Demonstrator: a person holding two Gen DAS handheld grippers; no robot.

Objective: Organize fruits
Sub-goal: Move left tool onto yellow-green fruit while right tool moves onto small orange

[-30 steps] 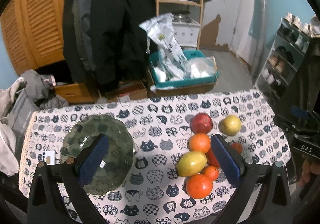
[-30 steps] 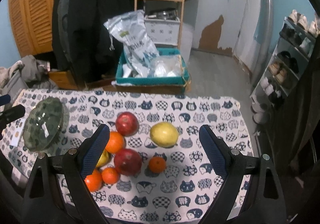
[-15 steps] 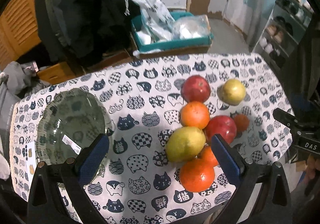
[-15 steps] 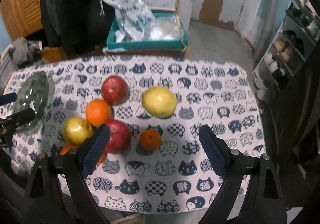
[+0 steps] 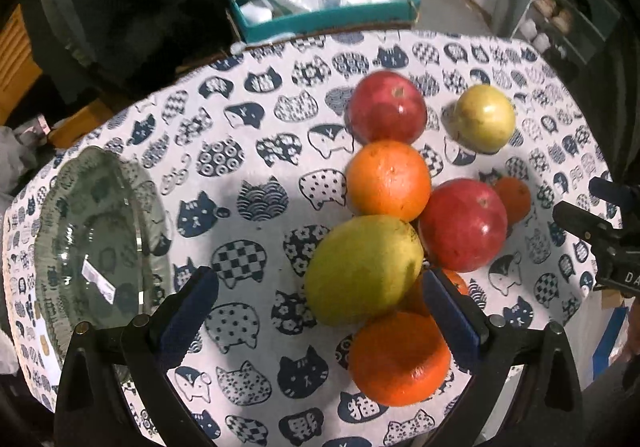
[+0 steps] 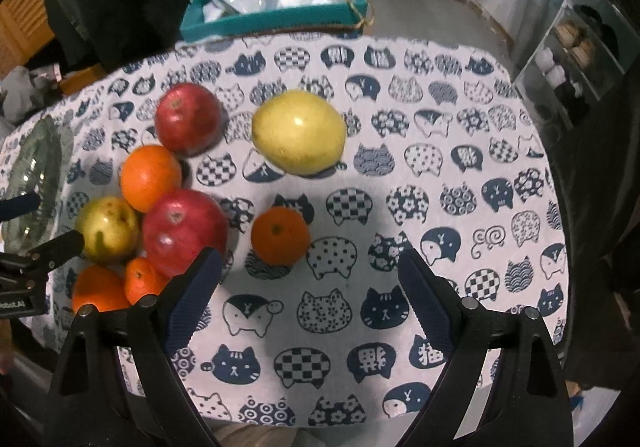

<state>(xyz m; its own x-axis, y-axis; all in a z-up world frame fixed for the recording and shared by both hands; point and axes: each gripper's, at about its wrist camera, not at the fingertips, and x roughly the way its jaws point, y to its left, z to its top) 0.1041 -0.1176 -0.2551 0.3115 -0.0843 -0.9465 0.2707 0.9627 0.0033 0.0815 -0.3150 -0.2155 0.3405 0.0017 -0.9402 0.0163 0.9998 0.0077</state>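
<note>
Overhead, the left gripper [image 5: 320, 311] and right gripper [image 6: 308, 295] hovered above the fruit cluster [image 5: 400, 207], jaws spread wide, grasping nothing.

bowl [image 5: 96, 247]: clear glass, glossy | tablecloth [image 6: 400, 207]: matt printed cloth

Both my wrist cams look down close at the tablecloth [image 5: 256, 151]; left sits at 9 o'clock, both share the fruit pile [image 6: 160, 199]
</note>
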